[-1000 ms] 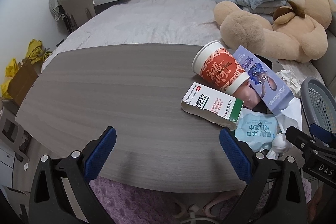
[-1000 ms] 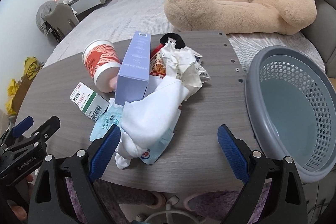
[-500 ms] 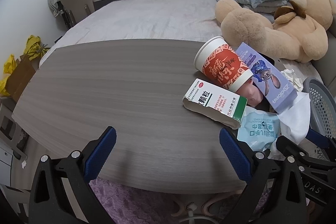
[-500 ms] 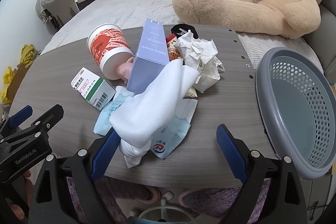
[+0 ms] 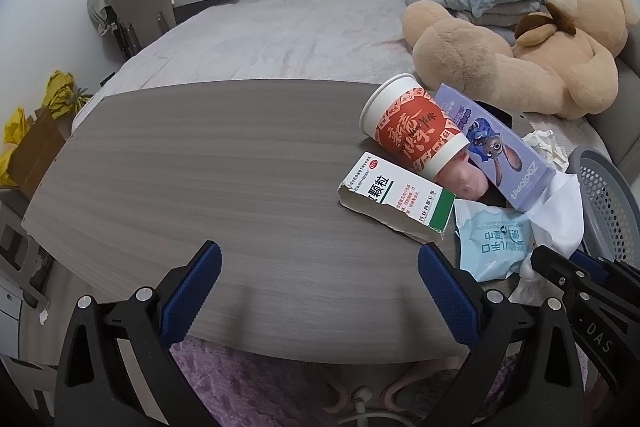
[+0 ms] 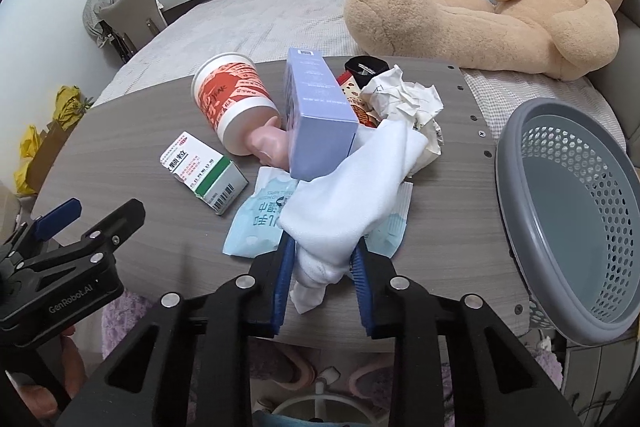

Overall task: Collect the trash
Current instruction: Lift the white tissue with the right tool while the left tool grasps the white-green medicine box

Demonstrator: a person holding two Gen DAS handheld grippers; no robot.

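Observation:
A pile of trash lies on the wooden table (image 6: 128, 143). In it are a red and white paper cup (image 6: 230, 95), a purple box (image 6: 316, 111), a green and white medicine box (image 6: 204, 173), a pale blue wrapper (image 6: 260, 223), crumpled paper (image 6: 404, 99) and a white cloth (image 6: 360, 195). My right gripper (image 6: 322, 265) is shut on the near end of the white cloth. My left gripper (image 5: 318, 285) is open and empty over bare table, left of the medicine box (image 5: 396, 201). The grey mesh basket (image 6: 568, 211) stands empty at the right.
A big teddy bear (image 6: 480, 3) lies on the bed beyond the table. A chair (image 5: 140, 11) and desk stand at the back left. Yellow bags (image 5: 60, 95) sit on the floor at the left. The basket's rim (image 5: 600, 187) shows at the right in the left wrist view.
My right gripper has closed from wide open onto the near end of the white cloth. My left gripper has stayed open and barely moved.

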